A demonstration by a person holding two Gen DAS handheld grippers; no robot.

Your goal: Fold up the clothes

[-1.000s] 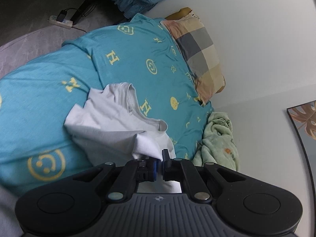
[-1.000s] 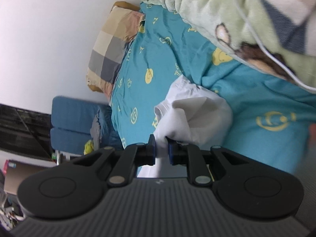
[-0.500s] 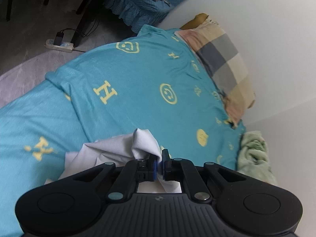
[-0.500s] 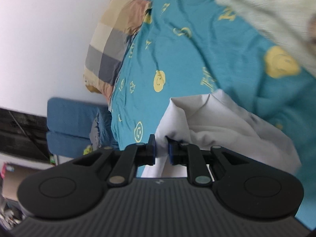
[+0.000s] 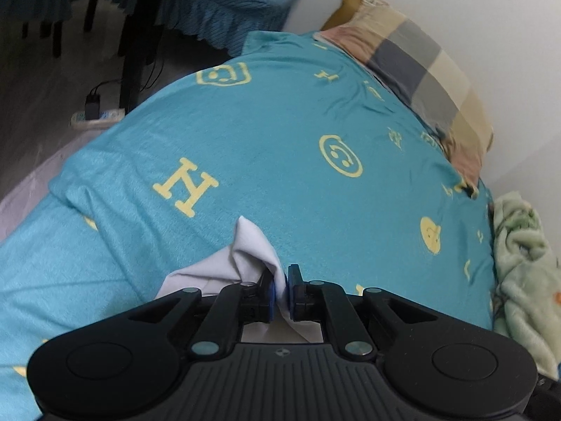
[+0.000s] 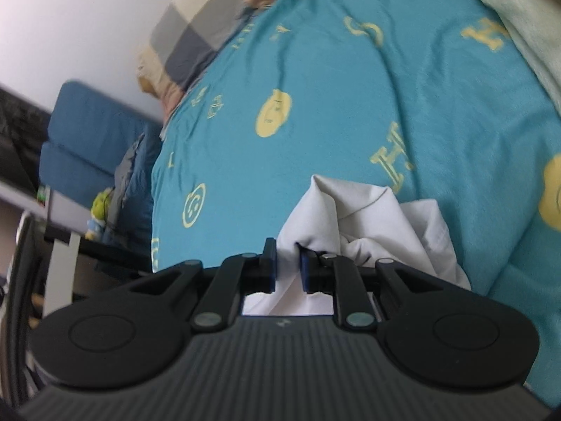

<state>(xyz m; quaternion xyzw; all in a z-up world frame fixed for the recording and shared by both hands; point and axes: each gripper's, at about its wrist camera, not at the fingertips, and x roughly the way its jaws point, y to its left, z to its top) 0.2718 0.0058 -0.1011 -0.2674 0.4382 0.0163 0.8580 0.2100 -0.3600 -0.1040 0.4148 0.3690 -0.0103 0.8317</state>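
While both the left gripper & right gripper are clamped on bunched corners of the white shirt low over the teal bed, it's mid-fold imo, next up: lay it flat w/o wrinkles, then let go.

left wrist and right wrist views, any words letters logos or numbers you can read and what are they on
"H": large yellow serif letter printed on the teal patterned bedsheet, at and elsewhere on it.
Smaller yellow marks near the checked beige and grey pillow: too small and blurred to read.
Small pale emblem on each gripper's black ribbed body: too small to read.
White cloth garment: no text visible.
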